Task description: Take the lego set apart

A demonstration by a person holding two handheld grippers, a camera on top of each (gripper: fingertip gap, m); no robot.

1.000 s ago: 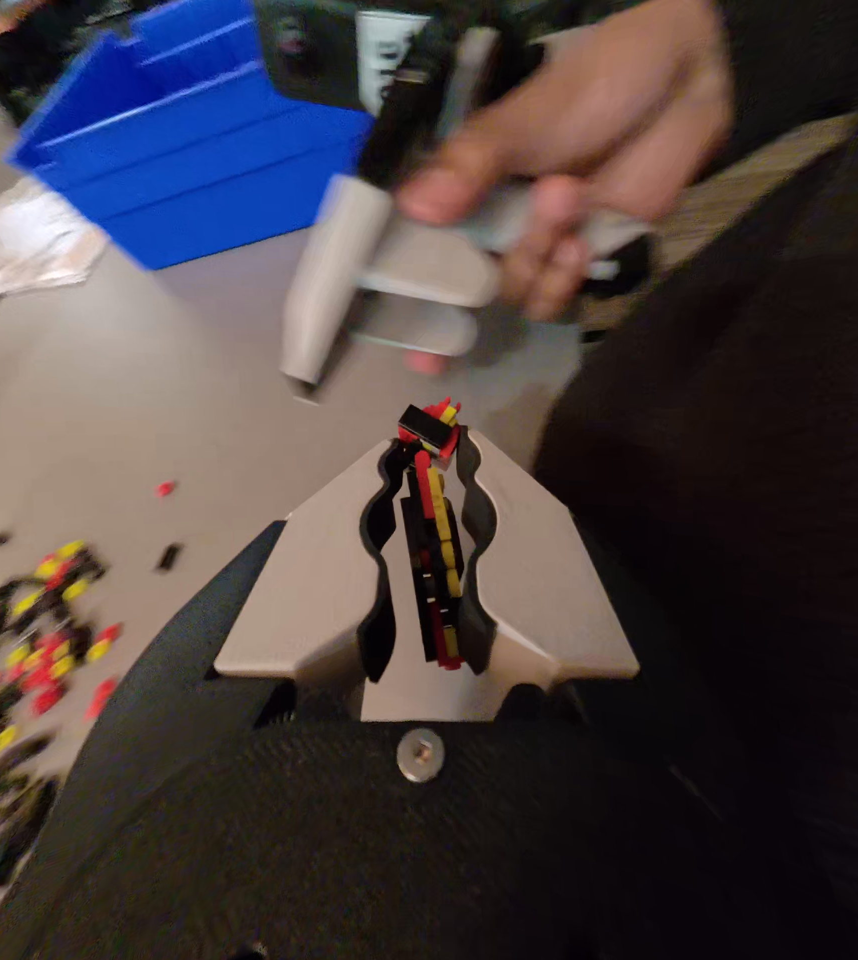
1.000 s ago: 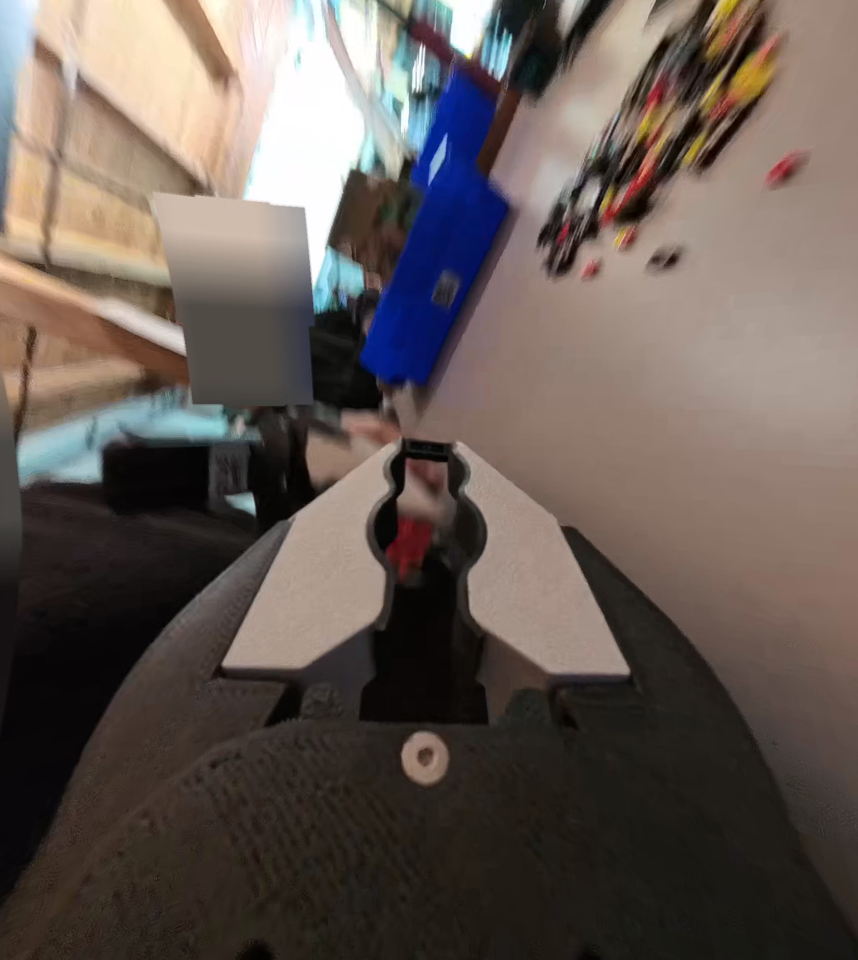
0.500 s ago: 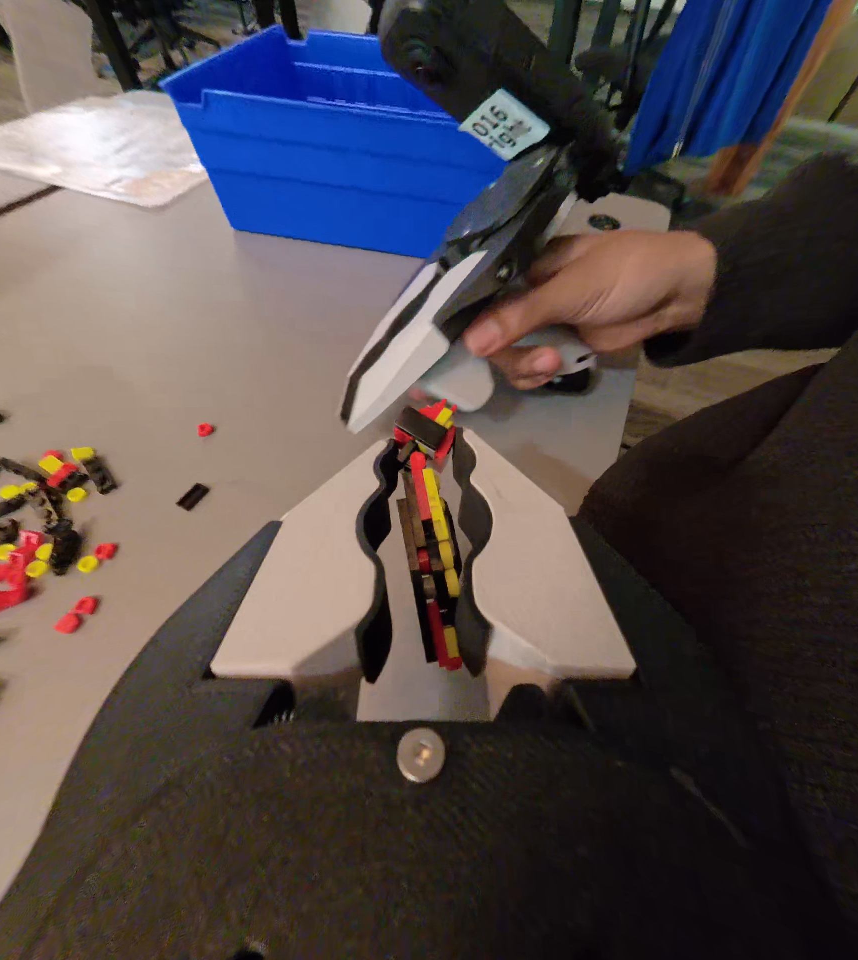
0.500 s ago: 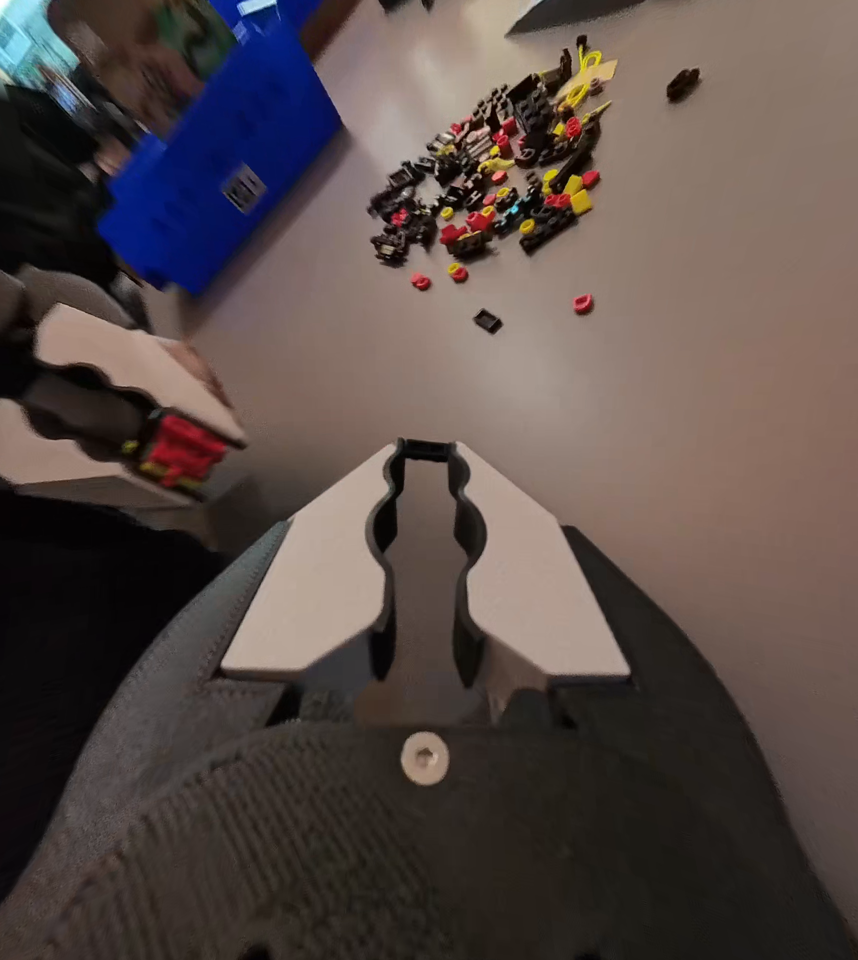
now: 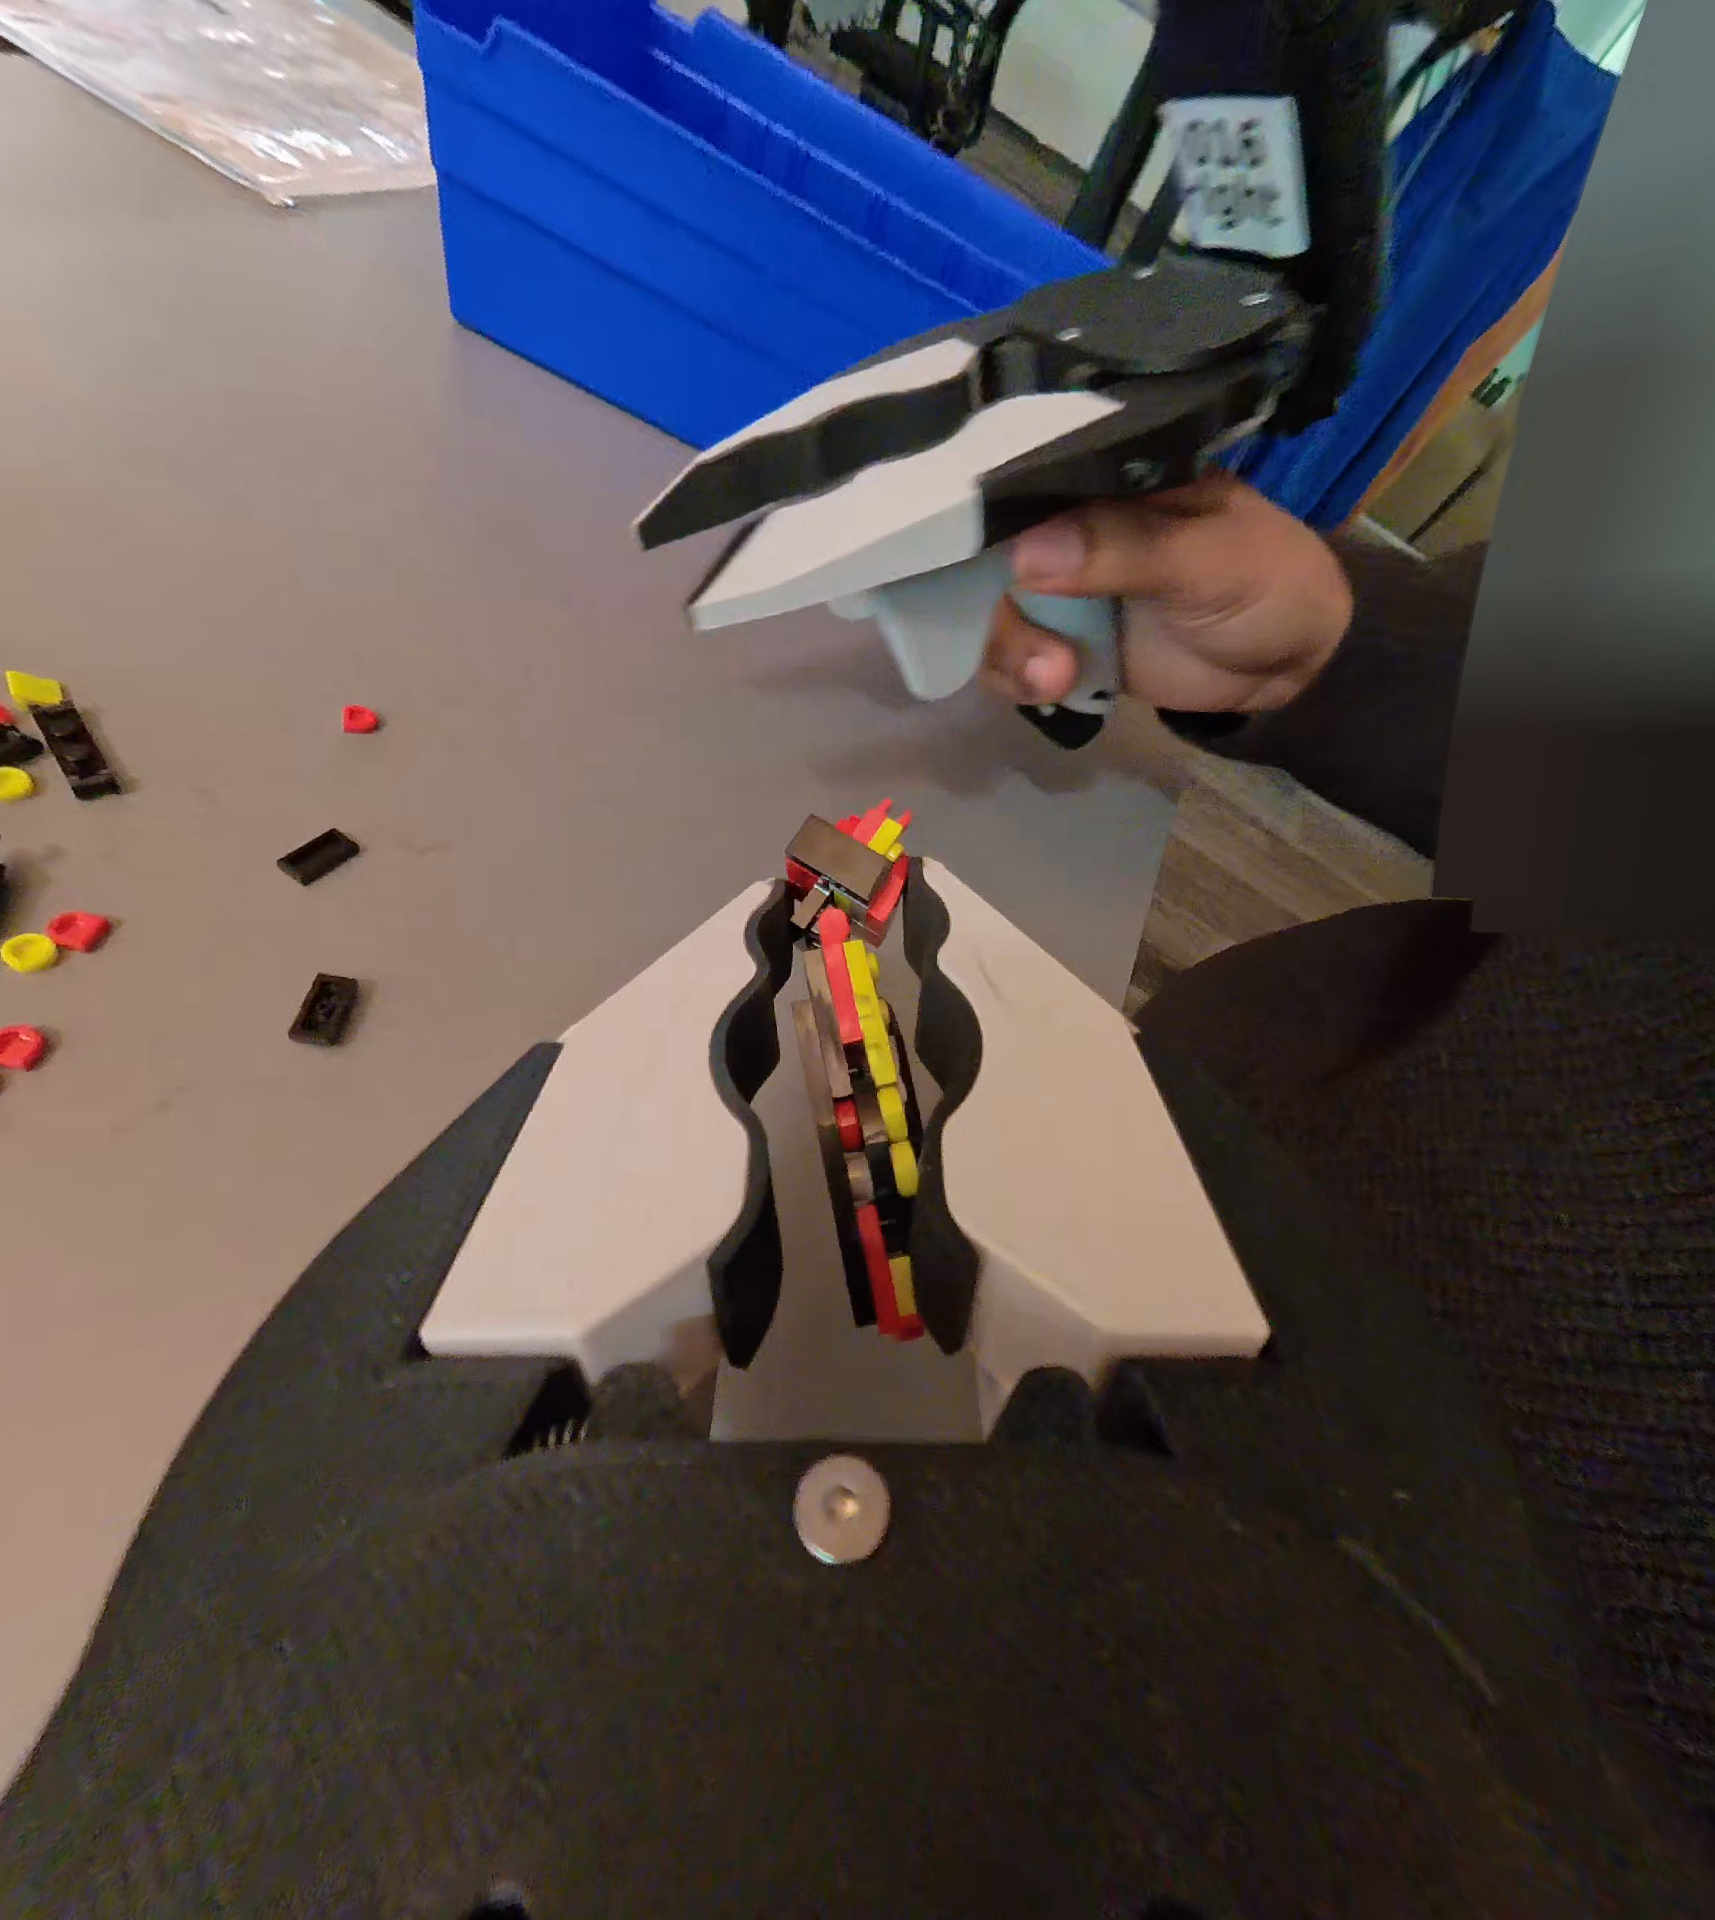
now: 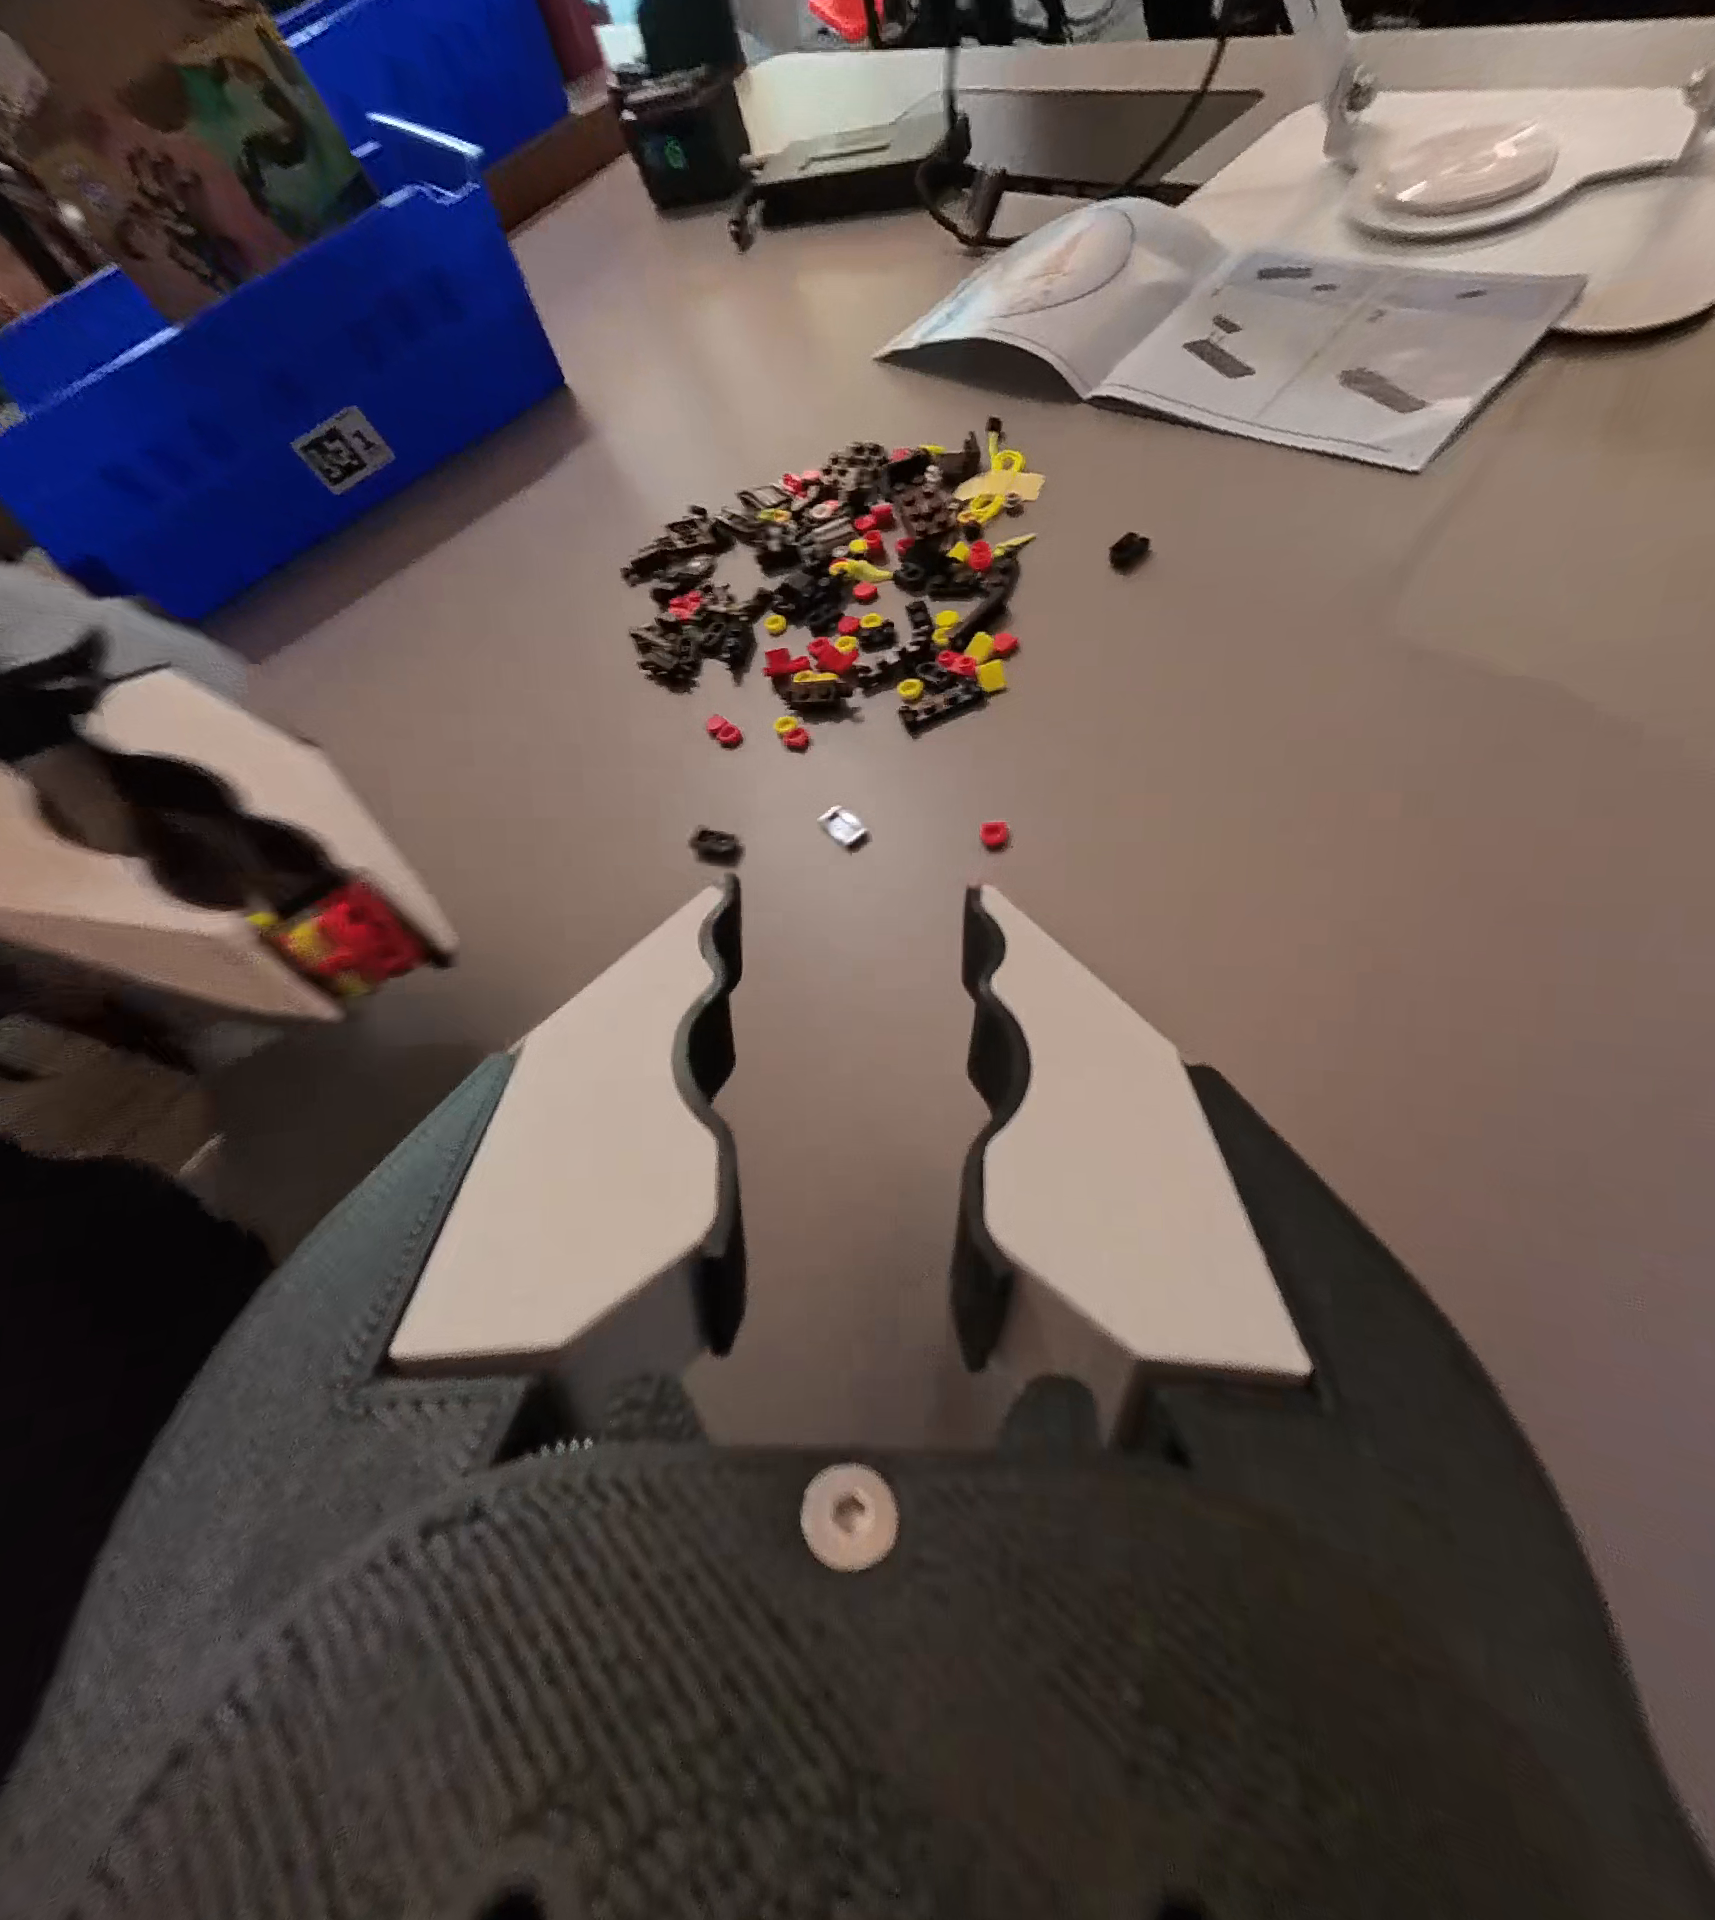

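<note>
1. The lego set (image 5: 858,1091) is a thin slab of black, red and yellow pieces, standing on edge, its far end poking past the fingertips
2. The left hand-held gripper (image 5: 842,894) is clamped on the lego set, above the bench (image 5: 417,520) edge
3. A hand (image 5: 1175,613) holds the right hand-held gripper (image 6: 851,899) level, ahead and right of the left one; its fingers (image 6: 614,1122) stand wide apart, empty
4. Loose pieces (image 6: 832,592) lie ahead of it on the bench
</note>
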